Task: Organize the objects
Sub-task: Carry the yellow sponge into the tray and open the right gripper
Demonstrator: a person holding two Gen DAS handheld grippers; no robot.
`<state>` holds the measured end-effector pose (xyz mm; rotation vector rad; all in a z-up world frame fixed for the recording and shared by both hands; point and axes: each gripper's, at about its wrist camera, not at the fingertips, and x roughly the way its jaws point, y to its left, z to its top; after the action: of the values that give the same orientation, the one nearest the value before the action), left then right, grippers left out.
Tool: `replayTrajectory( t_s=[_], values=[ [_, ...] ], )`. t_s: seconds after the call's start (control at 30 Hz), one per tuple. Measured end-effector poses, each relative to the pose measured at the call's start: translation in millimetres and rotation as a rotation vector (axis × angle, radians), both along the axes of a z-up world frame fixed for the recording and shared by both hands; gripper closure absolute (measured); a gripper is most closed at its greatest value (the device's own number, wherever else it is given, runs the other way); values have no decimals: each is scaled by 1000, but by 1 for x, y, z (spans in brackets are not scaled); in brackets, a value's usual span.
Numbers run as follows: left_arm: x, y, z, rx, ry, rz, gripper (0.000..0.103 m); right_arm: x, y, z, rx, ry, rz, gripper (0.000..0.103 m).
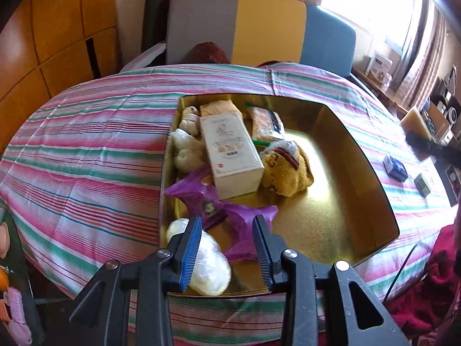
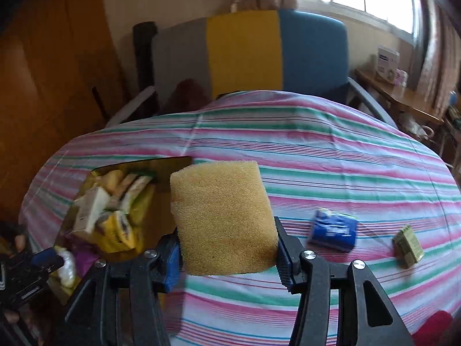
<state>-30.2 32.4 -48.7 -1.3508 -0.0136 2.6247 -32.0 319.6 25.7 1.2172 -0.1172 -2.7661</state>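
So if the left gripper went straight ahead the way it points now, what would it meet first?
Probably the purple wrapper lying in the gold box, which shows between the open fingers of the left gripper. The clear-wrapped white bundle sits just left of that line; depth is uncertain.

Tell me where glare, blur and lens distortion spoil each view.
Left wrist view: the window is blown out, glare streaks the gold box floor, the fisheye bows the striped cloth. Right wrist view: the window is again overexposed, box contents are smeared by motion blur, the sponge in the right gripper stays sharp.
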Motion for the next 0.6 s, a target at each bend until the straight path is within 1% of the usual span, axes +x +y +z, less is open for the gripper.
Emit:
replayTrajectory(
  t_s=[0.1, 0.17, 0.27, 0.33, 0.43, 0.6],
  values=[
    [-2, -11, 2, 12, 4, 32, 67, 1, -54, -8, 12, -33, 138, 49],
    [-2, -18, 4, 17, 9, 51, 67, 1, -86, -23, 29, -68, 202, 48],
    [-2, -27, 3, 20, 8, 70, 67, -2, -121, -50, 49, -138, 268, 48],
    [-2, -31, 1, 22, 2, 80, 67, -4, -136, -65, 61, -170, 278, 47],
    [-2, -33, -3, 22, -9, 83, 67, -9, -150, -83, 53, -213, 302, 44],
    [-2, -30, -7, 25, -16, 66, 66, -12, -151, -95, 27, -255, 303, 42]
  ],
)
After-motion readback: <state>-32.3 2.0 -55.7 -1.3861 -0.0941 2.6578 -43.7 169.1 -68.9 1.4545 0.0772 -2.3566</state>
